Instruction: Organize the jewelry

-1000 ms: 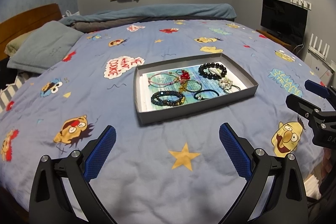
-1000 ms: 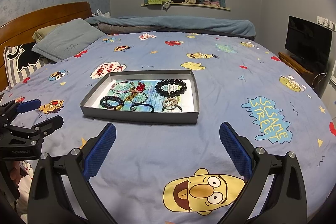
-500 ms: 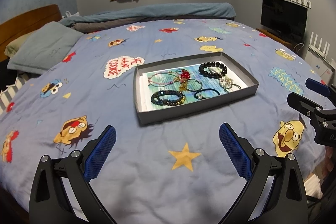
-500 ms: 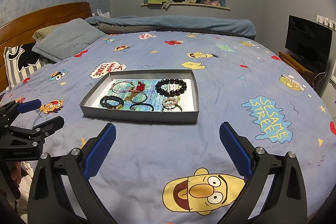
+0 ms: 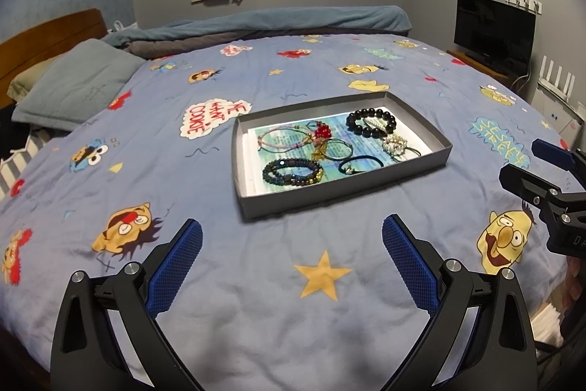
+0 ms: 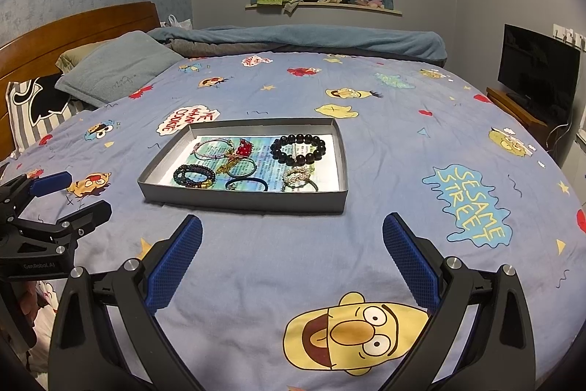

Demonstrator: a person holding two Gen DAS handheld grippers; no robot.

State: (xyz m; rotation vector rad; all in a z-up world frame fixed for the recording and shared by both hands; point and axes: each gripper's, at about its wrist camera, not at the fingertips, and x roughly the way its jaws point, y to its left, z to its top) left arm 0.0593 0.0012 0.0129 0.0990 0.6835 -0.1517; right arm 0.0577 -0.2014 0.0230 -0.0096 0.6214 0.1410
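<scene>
Hovering wide-jawed and empty short of the shallow grey cardboard tray [image 5: 256,207], the left gripper [image 5: 292,237] and right gripper [image 6: 292,237] leave its bracelets [image 6: 298,149] gathered inside, within reach.

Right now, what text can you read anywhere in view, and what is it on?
"SESAME STREET": print on the bedspread.
"ME WANT COOKIE": speech bubble on the bedspread.
"GenRobot.AI": body of the left gripper.
Printed sheet lining the grey tray: lines of text, too small to read.

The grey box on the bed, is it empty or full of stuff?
Not empty. The grey box has no lid on, and bracelets lie on its printed paper, like the black bead bracelet.
</scene>
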